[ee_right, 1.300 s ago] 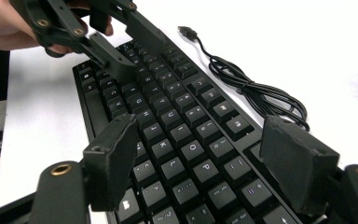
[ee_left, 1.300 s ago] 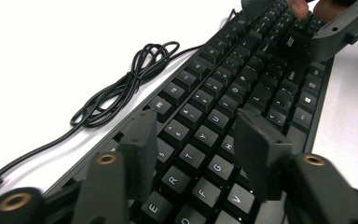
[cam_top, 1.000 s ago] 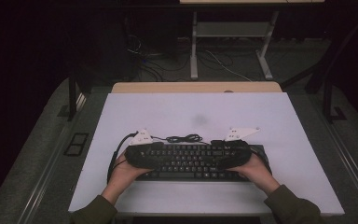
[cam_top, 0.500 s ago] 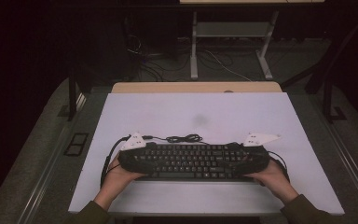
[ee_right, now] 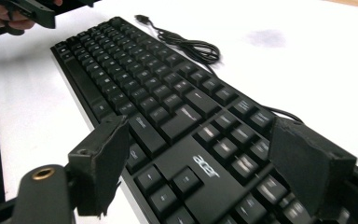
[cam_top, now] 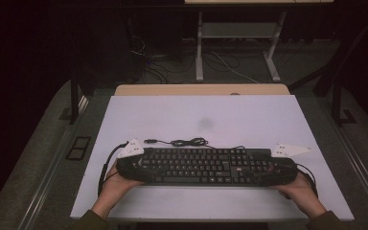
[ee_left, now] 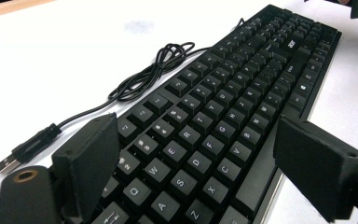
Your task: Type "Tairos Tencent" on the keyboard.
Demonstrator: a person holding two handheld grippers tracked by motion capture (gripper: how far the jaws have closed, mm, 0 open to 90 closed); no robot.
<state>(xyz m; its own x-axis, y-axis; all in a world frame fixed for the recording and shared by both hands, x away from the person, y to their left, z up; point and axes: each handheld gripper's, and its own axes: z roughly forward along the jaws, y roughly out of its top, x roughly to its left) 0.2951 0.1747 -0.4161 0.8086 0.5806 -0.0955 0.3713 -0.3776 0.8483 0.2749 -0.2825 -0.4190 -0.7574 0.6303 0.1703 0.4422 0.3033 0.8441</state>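
A black keyboard (cam_top: 201,165) lies flat near the front edge of the white table (cam_top: 196,110), its cable (cam_top: 187,142) coiled just behind it. My left gripper (cam_top: 129,167) is at the keyboard's left end. In the left gripper view its jaws (ee_left: 196,140) have just been opening and straddle the keyboard (ee_left: 223,102) front to back without pressing on it. My right gripper (cam_top: 285,172) is at the right end. Its jaws (ee_right: 200,140) stand wide over the number pad of the keyboard (ee_right: 168,107), clear of it.
The USB plug (ee_left: 9,163) rests on the table behind the left end. A faint grey stain (cam_top: 206,123) marks the table's middle. Beyond the table are a wooden desk edge (cam_top: 201,89), metal legs and floor cables (cam_top: 220,62).
My right gripper has slid right along the keyboard to its right end. The left gripper has shifted slightly left to the left end. The keyboard has stayed put.
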